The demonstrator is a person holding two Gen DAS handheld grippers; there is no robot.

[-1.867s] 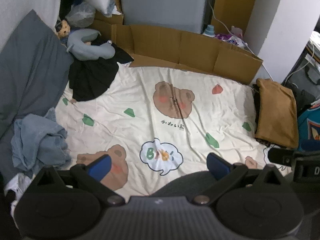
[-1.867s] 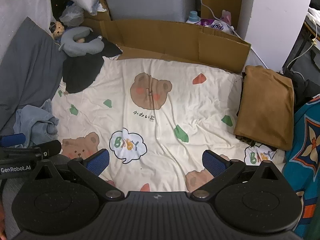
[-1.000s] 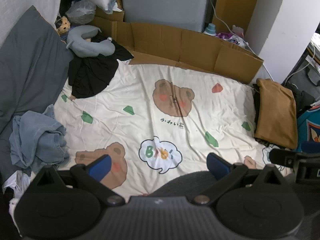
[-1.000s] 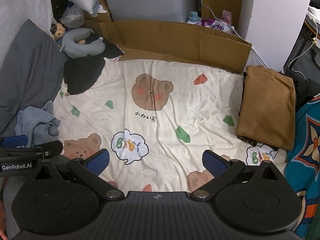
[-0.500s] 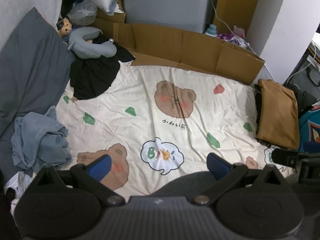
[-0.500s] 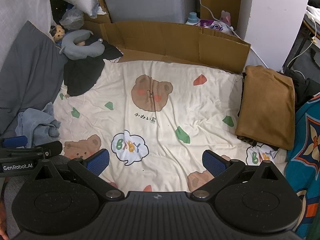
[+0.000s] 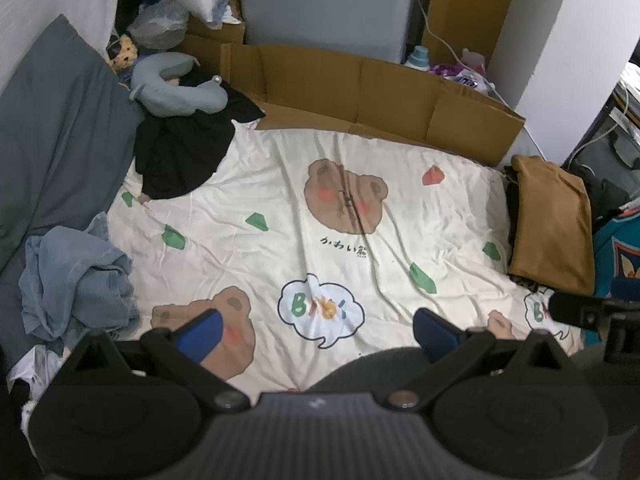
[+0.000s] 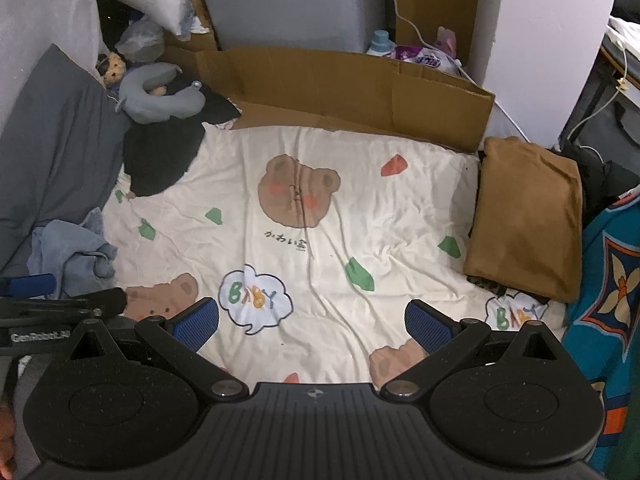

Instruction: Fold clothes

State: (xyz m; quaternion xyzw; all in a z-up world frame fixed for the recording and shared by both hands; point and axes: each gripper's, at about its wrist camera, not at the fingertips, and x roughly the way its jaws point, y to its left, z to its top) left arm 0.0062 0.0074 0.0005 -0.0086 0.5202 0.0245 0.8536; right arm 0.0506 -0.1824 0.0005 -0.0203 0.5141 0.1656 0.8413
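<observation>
Barely drifted since earlier, no garment taken | left claw [image 7: 316, 330] and right claw [image 8: 312, 322] released, empty, hovering over bear sheet [image 7: 320, 216] | crumpled blue garment [image 7: 76, 280] left of sheet, unfolded; likely next pick

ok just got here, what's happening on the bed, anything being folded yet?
Not yet. Both grippers, left and right, hover open and empty over the bear-print sheet. A folded brown garment lies at the sheet's right edge. Two unfolded pieces are along the left edge: a crumpled blue garment and a black garment further back, beside a grey neck pillow. Neither is being touched.
</observation>
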